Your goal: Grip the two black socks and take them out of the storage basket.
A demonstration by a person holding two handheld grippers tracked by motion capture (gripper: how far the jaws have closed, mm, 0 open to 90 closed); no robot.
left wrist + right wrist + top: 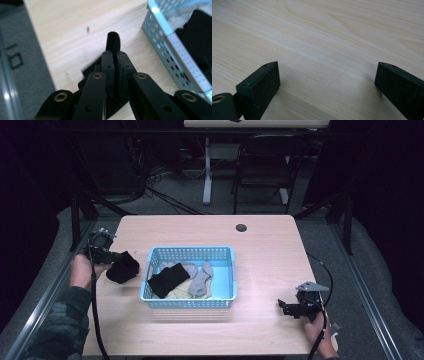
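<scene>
In the left gripper view, the left gripper has its two black jaws pressed together on a black knitted sock, a fold of which pokes up past the tips while the rest spreads dark beneath the jaws, largely hidden by them. From the high view the same black sock sits bunched on the pale wood-grain table, near its left edge and just left of the light blue perforated plastic basket. Inside the basket lie another black sock and a grey sock on cream fabric, their outlines partly overlapping. The right gripper rests near the front right corner with its jaws spread wide over bare wood, gripping nothing. Open tabletop stretches between it and the basket.
</scene>
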